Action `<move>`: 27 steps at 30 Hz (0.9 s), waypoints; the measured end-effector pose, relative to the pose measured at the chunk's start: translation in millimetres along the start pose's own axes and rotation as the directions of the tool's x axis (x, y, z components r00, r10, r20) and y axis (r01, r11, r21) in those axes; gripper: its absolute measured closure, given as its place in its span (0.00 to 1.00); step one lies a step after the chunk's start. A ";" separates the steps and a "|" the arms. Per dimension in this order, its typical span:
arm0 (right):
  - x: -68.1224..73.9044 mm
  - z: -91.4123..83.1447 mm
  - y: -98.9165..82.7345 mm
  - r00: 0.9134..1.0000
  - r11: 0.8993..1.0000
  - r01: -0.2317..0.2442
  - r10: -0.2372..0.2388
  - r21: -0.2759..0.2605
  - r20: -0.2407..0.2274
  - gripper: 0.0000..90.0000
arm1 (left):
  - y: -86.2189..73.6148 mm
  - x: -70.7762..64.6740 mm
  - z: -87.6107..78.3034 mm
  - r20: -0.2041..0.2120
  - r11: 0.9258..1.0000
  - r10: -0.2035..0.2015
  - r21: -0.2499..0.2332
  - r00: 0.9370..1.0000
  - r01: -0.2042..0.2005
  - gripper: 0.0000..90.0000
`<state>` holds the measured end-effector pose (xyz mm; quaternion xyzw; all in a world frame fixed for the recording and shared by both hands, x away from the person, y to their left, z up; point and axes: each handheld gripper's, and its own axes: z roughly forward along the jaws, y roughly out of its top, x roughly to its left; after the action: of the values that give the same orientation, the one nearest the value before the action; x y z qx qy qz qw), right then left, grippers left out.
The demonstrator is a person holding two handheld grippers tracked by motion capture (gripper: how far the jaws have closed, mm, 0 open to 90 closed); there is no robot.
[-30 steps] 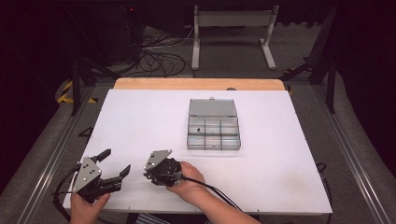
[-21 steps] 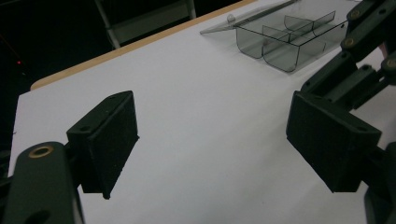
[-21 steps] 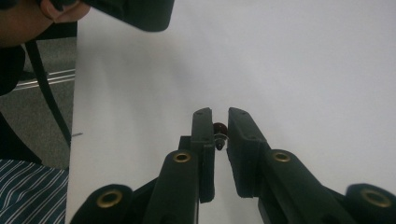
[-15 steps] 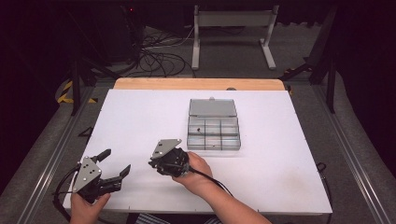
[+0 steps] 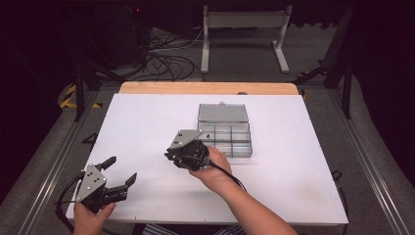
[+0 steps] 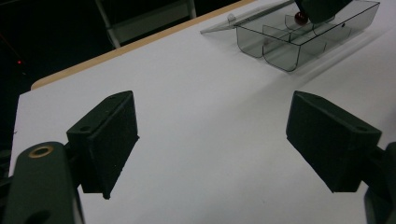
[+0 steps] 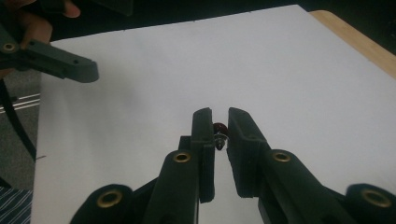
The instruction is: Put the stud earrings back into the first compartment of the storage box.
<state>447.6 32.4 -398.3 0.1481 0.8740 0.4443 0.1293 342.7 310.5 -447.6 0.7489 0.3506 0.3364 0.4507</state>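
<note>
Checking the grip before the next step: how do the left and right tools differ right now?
The left tool has its jaws spread wide with nothing between them; the right tool is shut on a small dark red bead. The left sits near the table's front corner; the right is beside the compartment box. Both have black jaws.

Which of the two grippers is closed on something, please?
The right gripper, by the clear compartment box: its jaws pinch a small dark red piece, while the left gripper stands wide open, holding nothing.
</note>
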 end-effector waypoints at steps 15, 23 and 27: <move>-44.1 -14.7 -3.2 0.993 0.997 -0.077 0.076 0.001 0.093 0.90 | -0.3 0.3 0.1 0.002 1.000 -0.004 0.001 1.000 0.004 0.19; -69.4 -16.7 -11.5 0.981 0.992 -0.129 0.127 0.004 0.147 0.90 | -0.3 -0.2 0.4 0.005 1.000 -0.007 0.003 1.000 0.007 0.19; -82.3 -16.1 -17.5 0.974 0.988 -0.155 0.151 0.005 0.170 0.90 | -0.2 0.2 0.0 0.003 1.000 -0.003 0.000 1.000 0.003 0.19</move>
<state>515.2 -20.1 -395.5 0.2534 0.8500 0.4305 0.1672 342.8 310.8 -447.8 0.7489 0.3512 0.3343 0.4517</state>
